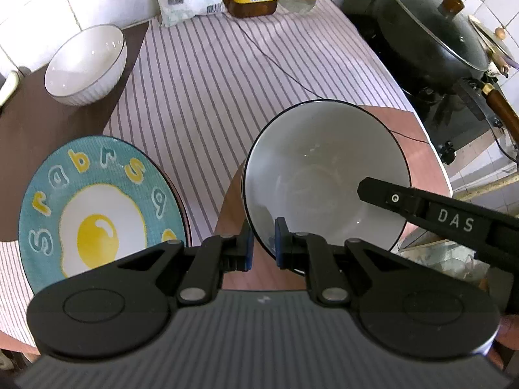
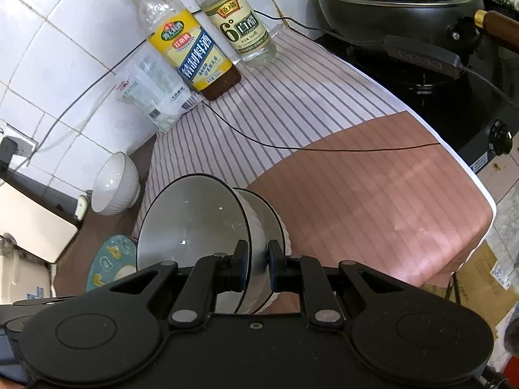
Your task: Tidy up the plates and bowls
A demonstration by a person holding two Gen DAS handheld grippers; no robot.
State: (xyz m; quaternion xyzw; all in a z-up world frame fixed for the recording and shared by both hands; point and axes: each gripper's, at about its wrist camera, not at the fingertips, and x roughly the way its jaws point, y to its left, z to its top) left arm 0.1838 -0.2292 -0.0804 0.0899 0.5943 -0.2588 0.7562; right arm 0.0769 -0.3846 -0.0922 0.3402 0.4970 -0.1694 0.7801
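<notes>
Left hand-held gripper (image 1: 263, 244) pinching the near rim of the big bowl (image 1: 324, 175), right hand-held gripper (image 2: 259, 267) pinching its rim too, egg plate (image 1: 97, 207) beside on the bench (image 1: 211, 74).

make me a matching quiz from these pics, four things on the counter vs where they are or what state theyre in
Things:
1. black-rimmed bowl
2. ribbed white bowl
3. egg plate
4. wok

Places or states:
A. on the stove, under a glass lid
B. flat on the counter, left of the left tool
C. rim pinched by both tools, the right tool gripping the side opposite the left
D. alone on the dark mat near the tiled wall

Pairs: 1-C, 2-D, 3-B, 4-A
</notes>
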